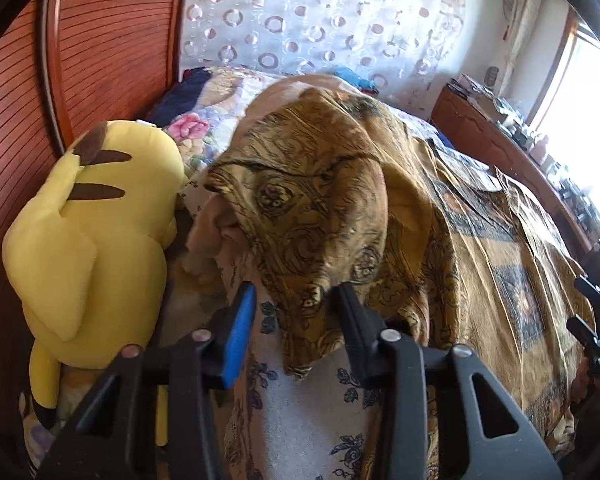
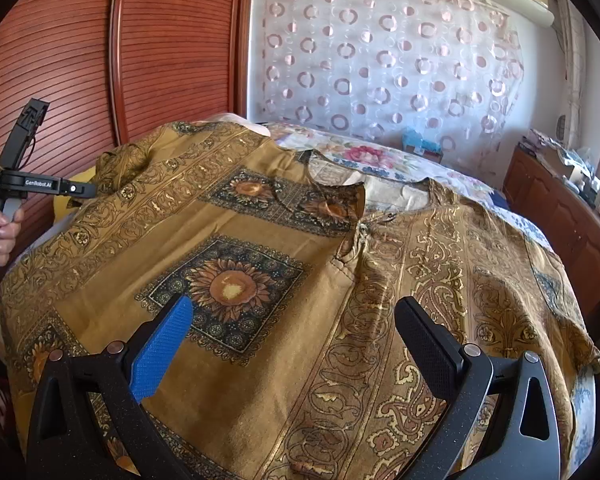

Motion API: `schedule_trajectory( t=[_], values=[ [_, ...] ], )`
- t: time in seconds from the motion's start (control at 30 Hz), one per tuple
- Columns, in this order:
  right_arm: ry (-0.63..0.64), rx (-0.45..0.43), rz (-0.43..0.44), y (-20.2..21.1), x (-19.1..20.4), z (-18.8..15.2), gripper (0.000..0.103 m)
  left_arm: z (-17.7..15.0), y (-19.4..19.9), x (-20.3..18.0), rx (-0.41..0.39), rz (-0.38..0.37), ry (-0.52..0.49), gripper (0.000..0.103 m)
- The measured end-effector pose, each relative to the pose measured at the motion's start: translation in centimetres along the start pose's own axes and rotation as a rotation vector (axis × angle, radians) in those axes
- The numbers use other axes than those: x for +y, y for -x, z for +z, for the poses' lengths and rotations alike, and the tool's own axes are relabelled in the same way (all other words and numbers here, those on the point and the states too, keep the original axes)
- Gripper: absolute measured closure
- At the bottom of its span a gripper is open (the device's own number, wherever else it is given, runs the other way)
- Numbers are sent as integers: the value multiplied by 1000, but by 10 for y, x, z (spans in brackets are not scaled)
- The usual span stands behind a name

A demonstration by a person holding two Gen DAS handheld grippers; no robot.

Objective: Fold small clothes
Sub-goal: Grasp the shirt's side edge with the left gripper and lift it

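A mustard-gold patterned top [image 2: 300, 264] with sunflower squares lies spread on the bed, neckline toward the far side. In the left wrist view its left sleeve [image 1: 324, 200] lies bunched over a pillow. My left gripper [image 1: 296, 292] is open, its fingers on either side of the sleeve's hanging edge, not closed on it. It also shows at the left edge of the right wrist view [image 2: 40, 186]. My right gripper [image 2: 296, 312] is open and empty, just above the middle of the top's front.
A yellow plush toy [image 1: 88, 236] leans against the red-brown slatted wardrobe [image 1: 112, 40] left of the sleeve. A floral bedspread [image 2: 364, 156] lies beyond the top. A wooden cabinet [image 2: 560, 208] with clutter runs along the right under a bright window.
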State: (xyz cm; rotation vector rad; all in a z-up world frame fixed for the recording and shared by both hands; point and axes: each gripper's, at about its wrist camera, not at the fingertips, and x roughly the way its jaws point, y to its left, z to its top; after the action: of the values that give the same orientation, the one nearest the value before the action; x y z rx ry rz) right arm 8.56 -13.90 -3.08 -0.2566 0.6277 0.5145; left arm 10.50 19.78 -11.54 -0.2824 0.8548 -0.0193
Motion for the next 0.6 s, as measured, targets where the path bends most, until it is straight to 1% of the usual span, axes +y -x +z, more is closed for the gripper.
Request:
schedule_trajectory(
  t=[0.03, 0.07, 0.1, 0.13, 0.2, 0.27, 0.3, 0.37, 0.47, 0.6],
  values=[
    [0, 1, 1, 0, 0, 0, 0, -1, 0, -2, 7, -10, -7, 77],
    [-1, 3, 4, -1, 1, 0, 0, 1, -1, -1, 10, -14, -15, 91],
    [-2, 5, 6, -1, 1, 0, 0, 3, 0, -3, 6, -13, -29, 99],
    [-2, 7, 9, -2, 1, 1, 1, 4, 2, -6, 0, -3, -42, 102],
    [-3, 6, 14, -2, 1, 1, 1, 10, 11, -14, -40, 26, -74, 103],
    [-6, 4, 17, -2, 1, 1, 1, 23, 20, -25, -73, 58, -90, 103],
    [-8, 3, 17, -2, 0, 1, 1, 28, 25, -32, -94, 61, -102, 103],
    [-10, 7, 18, -3, 0, 1, 1, 41, 34, -57, -137, 41, -164, 103],
    [-8, 6, 15, -3, 1, 1, 1, 51, 38, -94, -172, 65, -252, 103],
    [-9, 1, 9, -3, 0, -1, 1, 50, 38, -124, -178, 33, -322, 100]
  ],
)
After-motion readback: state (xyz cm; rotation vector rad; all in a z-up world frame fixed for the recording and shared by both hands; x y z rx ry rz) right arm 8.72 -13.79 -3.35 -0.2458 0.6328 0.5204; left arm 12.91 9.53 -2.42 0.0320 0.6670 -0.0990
